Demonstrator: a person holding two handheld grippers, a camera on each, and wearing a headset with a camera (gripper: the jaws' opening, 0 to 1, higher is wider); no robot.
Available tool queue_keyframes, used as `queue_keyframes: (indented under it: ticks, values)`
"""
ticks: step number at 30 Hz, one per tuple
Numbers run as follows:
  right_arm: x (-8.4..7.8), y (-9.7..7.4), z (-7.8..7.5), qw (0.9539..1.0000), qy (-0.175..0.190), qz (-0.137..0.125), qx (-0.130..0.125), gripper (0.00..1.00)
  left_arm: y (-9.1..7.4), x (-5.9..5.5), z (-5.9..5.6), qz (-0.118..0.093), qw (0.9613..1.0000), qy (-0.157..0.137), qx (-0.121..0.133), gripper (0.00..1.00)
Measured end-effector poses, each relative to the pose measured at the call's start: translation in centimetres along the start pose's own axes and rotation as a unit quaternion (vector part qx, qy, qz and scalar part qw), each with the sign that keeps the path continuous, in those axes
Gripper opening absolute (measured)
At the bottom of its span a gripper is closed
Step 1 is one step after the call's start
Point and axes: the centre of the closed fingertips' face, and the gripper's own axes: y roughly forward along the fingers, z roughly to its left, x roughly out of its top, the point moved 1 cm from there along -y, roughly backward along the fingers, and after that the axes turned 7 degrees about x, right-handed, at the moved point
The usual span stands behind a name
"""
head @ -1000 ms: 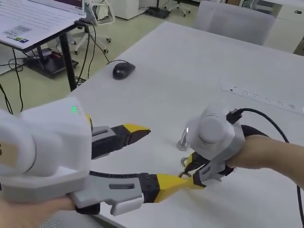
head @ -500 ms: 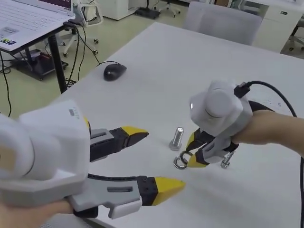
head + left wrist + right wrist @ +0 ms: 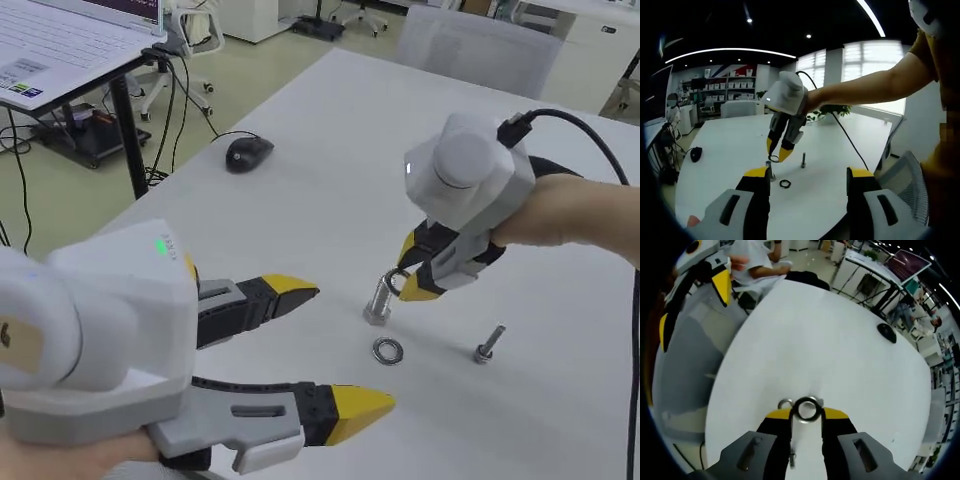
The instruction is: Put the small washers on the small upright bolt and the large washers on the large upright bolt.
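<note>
My right gripper [image 3: 412,283] is pinched narrow on a washer [image 3: 805,409], a thin steel ring clamped by its rim between the yellow tips. It hangs right at the top of the large bolt [image 3: 379,301]. From the head view I cannot tell whether the ring touches the bolt or sits just beside its top. The right gripper view shows the ring's round hole face-on, while the head view gives it at a slant, half hidden by the tips. The large bolt is a stubby grey metal post with ridged threads, upright and wider at its foot. A second washer [image 3: 387,351], flat and shiny, lies on the table just on my side of the large bolt, apart from it. The small bolt [image 3: 487,344], thin and upright, stands farther from the large bolt, off toward my right arm. My left gripper [image 3: 353,347] hovers nearer me than the large bolt, its jaws spread wide with nothing between them. Its own view frames the large bolt just beside its left jaw and takes in my bare forearm and an orange sleeve [image 3: 930,55] behind the right gripper. Well beyond the large bolt, a rounded black mouse [image 3: 248,152] sits on the smooth white table [image 3: 330,130].
</note>
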Motion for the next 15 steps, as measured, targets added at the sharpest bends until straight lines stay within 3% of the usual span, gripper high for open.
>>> queue_keyframes:
  ticks: [7,15]
  values:
    - [0.1,0.7,-1.7,1.0,0.003,0.002,0.002,0.22,0.1,0.1,0.5,0.0,1.0,-0.003,0.003,0.61]
    - [-0.3,2.0,-2.0,0.9999,0.005,0.007,0.014,0.22,0.5,0.0,1.0,0.001,0.9999,-0.009,0.007,0.61]
